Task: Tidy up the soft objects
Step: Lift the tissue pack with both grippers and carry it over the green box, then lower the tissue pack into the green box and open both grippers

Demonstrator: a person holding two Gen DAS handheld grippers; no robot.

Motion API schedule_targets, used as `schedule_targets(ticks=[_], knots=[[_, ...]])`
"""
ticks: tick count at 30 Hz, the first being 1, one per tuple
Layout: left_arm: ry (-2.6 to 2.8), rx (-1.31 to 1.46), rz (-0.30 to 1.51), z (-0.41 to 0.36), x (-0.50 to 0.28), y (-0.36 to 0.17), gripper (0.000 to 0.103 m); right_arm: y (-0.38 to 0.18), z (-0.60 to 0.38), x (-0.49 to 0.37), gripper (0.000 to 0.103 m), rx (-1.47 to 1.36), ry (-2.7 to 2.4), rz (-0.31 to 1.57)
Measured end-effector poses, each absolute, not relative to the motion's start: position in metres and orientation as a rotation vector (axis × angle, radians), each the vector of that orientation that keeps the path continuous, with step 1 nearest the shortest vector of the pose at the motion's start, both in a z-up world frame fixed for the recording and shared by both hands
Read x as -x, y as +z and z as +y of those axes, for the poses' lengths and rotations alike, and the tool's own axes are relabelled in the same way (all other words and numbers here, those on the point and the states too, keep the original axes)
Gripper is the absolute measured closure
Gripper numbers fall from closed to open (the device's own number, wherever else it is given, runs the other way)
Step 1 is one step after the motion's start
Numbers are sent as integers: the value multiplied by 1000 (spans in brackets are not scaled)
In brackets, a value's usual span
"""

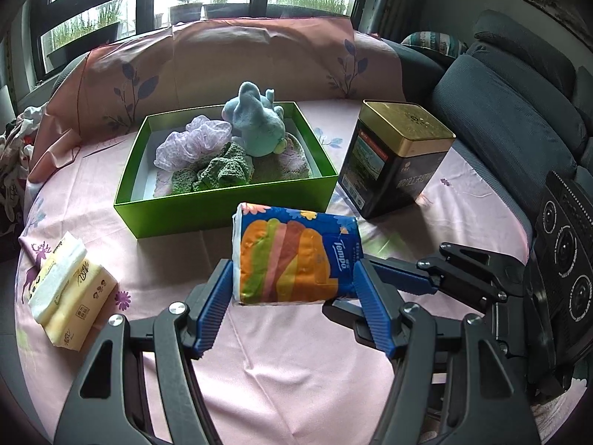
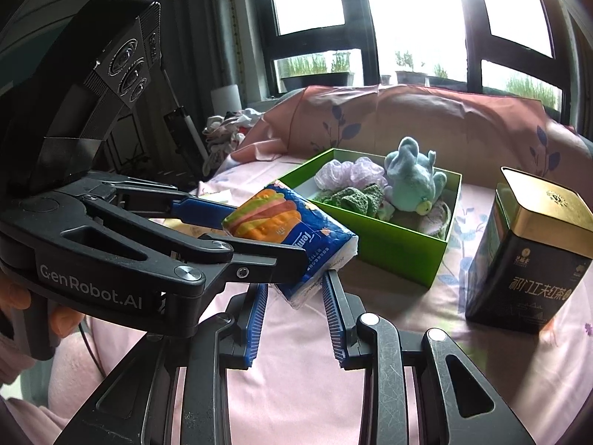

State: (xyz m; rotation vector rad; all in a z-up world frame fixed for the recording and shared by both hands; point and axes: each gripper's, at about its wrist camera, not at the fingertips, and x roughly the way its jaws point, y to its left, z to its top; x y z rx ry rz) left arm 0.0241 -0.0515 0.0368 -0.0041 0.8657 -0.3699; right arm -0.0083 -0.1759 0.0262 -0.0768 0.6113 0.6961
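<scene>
A blue Tempo tissue pack (image 1: pixel 292 256) with an orange and green print hangs above the pink bedsheet, in front of the green box (image 1: pixel 222 204). My left gripper (image 1: pixel 291 270) is shut on its two sides. My right gripper (image 2: pixel 294 289) comes in from the right and pinches the pack's (image 2: pixel 292 230) lower corner between its blue pads. In the box (image 2: pixel 389 244) lie a blue plush toy (image 1: pixel 255 122), a lilac mesh puff (image 1: pixel 192 141) and a green knitted cloth (image 1: pixel 222 167). A yellow tissue pack (image 1: pixel 70 289) lies on the sheet at the left.
A black tin with a gold lid (image 1: pixel 396 159) stands right of the box. Grey sofa cushions (image 1: pixel 511 118) line the right side. A pink covered backrest and windows are behind the box. A person's hand (image 2: pixel 15 296) holds the left gripper's handle.
</scene>
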Motion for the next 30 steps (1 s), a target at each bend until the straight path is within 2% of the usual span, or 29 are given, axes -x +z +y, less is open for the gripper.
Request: schedule_targets(ticks=[15,30], knots=[[-364,16,857,-29,-139,58,38,42,-151,-96,71,75,638,579],[-301,17,939,-22,-216,7,37,-3,-128,-176,71,61,594,728]])
